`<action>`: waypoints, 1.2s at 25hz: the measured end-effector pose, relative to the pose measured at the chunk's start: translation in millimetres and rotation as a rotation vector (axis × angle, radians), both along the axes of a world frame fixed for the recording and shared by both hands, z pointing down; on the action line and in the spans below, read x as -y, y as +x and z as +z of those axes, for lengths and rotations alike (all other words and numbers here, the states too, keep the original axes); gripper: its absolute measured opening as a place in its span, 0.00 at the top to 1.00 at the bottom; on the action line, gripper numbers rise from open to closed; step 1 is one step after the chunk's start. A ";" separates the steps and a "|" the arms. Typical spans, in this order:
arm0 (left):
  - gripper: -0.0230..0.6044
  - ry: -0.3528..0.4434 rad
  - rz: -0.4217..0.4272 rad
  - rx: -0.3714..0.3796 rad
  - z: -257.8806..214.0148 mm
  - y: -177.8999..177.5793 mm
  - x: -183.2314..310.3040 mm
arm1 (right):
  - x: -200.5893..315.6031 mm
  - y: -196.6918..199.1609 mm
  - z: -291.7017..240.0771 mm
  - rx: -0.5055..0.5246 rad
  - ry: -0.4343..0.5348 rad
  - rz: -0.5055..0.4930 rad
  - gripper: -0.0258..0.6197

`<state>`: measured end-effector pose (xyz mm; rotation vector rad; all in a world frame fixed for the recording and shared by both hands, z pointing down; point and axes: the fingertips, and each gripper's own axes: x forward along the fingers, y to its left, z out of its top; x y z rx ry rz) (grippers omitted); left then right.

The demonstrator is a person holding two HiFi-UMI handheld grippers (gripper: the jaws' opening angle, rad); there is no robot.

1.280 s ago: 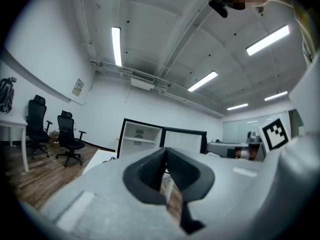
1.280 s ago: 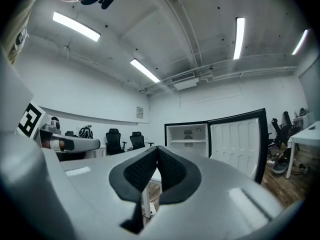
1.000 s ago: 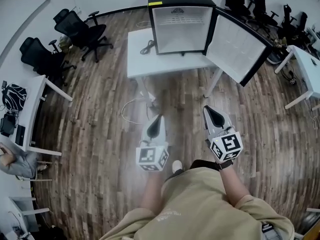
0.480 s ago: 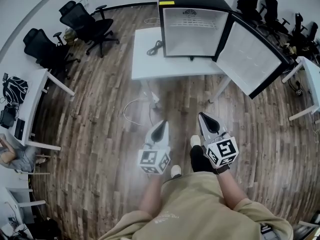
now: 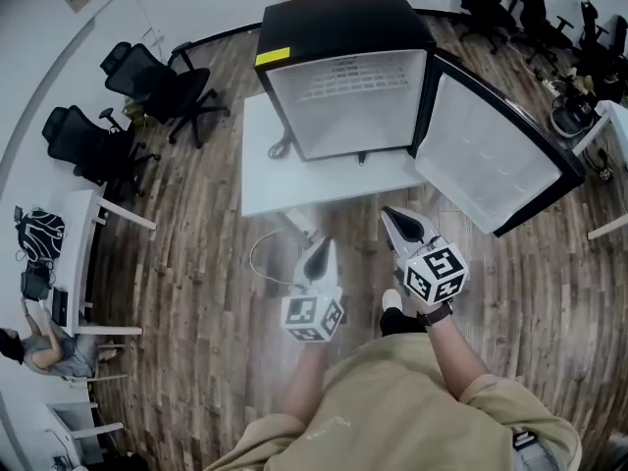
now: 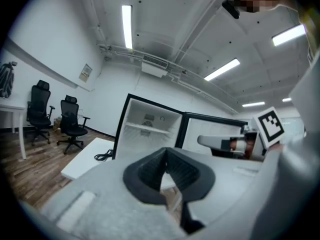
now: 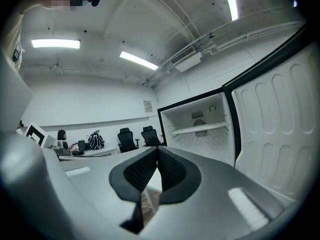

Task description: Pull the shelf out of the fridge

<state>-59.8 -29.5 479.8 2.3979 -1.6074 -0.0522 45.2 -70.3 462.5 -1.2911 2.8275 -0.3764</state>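
A small black fridge (image 5: 339, 27) stands on a white table (image 5: 257, 180) with its door (image 5: 496, 160) swung open to the right. Inside, a white wire shelf (image 5: 358, 81) sits across the upper part; it also shows in the left gripper view as the shelf (image 6: 146, 128) and in the right gripper view as the shelf (image 7: 200, 129). My left gripper (image 5: 321, 247) and right gripper (image 5: 392, 216) are both shut and empty. They hang in the air short of the table's front edge, pointed at the fridge and apart from it.
A black cable (image 5: 280, 148) lies on the table left of the fridge, and another cable (image 5: 263, 255) loops on the wooden floor. Office chairs (image 5: 162, 77) stand at the left and far right. A person (image 5: 39, 353) sits at a desk on the left.
The fridge and table have come nearer and larger in the head view as the person walked forward. Both grippers moved up toward the table's edge, still shut.
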 end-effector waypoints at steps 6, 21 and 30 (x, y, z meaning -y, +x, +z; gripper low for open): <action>0.96 0.020 -0.009 0.018 -18.3 26.2 76.2 | 86.6 28.2 -7.5 0.003 -0.018 -0.027 0.95; 0.96 0.016 0.050 0.009 -6.4 -7.3 192.9 | 200.5 -16.1 1.8 0.025 -0.047 0.001 0.95; 0.96 0.040 0.121 -0.006 -13.1 -20.9 247.2 | 246.4 -49.3 1.7 0.014 -0.033 0.057 0.95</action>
